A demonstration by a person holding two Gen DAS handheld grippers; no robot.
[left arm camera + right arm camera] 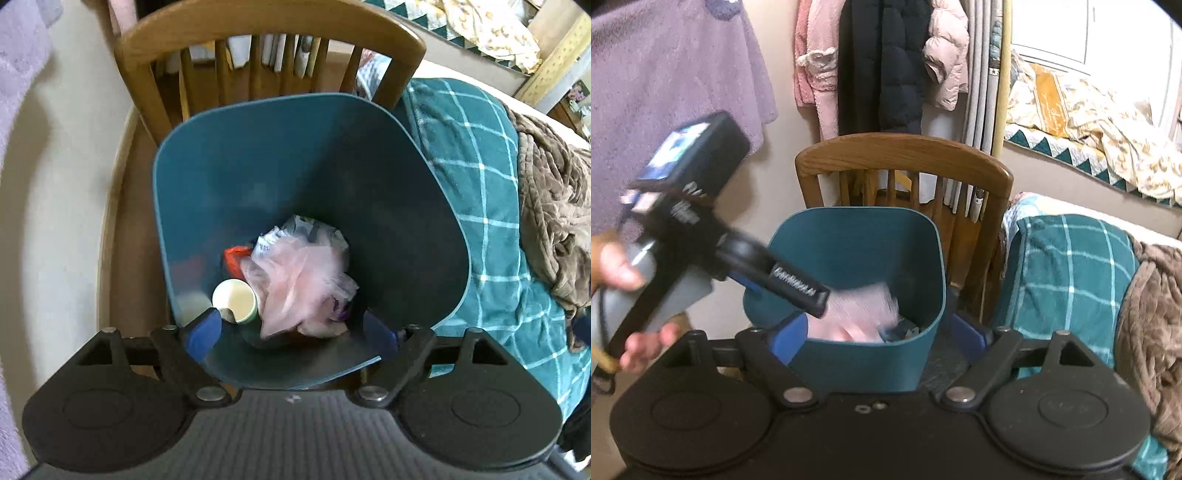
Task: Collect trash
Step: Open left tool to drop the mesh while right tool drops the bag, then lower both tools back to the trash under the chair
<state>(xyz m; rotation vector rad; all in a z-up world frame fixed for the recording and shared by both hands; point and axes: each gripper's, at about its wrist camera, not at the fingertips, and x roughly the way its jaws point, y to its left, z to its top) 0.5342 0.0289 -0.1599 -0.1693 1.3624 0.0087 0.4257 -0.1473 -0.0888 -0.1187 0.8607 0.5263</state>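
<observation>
Hanging over the teal bin at centre frame, both the left gripper and right gripper are spread wide and empty, so the pink bag is judged dropped inside.

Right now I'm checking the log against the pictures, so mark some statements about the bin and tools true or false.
1. The bin holds a pink bag. True.
2. A paper cup lies in the bin. True.
3. The left tool grips the cup. False: its jaws stand open with nothing between the pads.
4. The bin stands on the bed. False: it sits by a wooden chair.
5. The right tool is open. True.
</observation>
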